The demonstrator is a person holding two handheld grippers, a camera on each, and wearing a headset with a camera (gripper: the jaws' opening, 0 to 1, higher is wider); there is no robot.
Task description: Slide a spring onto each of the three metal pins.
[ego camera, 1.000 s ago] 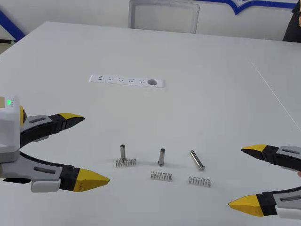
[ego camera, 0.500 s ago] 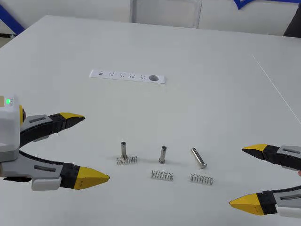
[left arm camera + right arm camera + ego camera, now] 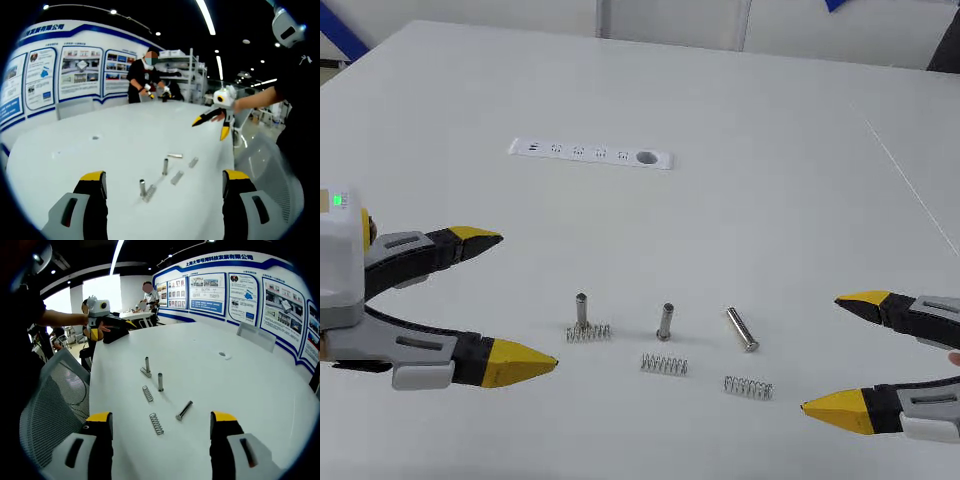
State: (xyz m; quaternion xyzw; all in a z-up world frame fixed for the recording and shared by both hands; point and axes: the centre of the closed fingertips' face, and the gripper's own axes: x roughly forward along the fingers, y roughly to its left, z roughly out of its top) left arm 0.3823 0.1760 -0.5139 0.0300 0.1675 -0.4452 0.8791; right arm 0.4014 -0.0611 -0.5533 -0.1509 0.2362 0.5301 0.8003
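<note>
Two metal pins stand upright on the white table, the left pin (image 3: 581, 310) and the middle pin (image 3: 665, 321). A third pin (image 3: 741, 329) lies on its side. One spring (image 3: 588, 332) lies against the left pin's foot. A second spring (image 3: 664, 364) and a third spring (image 3: 748, 387) lie just in front of the others. My left gripper (image 3: 525, 300) is open, left of the pins and above the table. My right gripper (image 3: 822, 353) is open to their right. Both sets of jaws are empty. The right gripper view has the lying pin (image 3: 184, 410) nearest.
A white power strip (image 3: 590, 153) lies flat farther back on the table. A mesh chair (image 3: 50, 405) stands by the table's edge near me. People stand at a bench in the background (image 3: 150, 75). Bare tabletop (image 3: 770, 200) surrounds the pins.
The head camera has tilted a little, so the whole picture has shifted. Grippers, pins and springs keep their places relative to each other.
</note>
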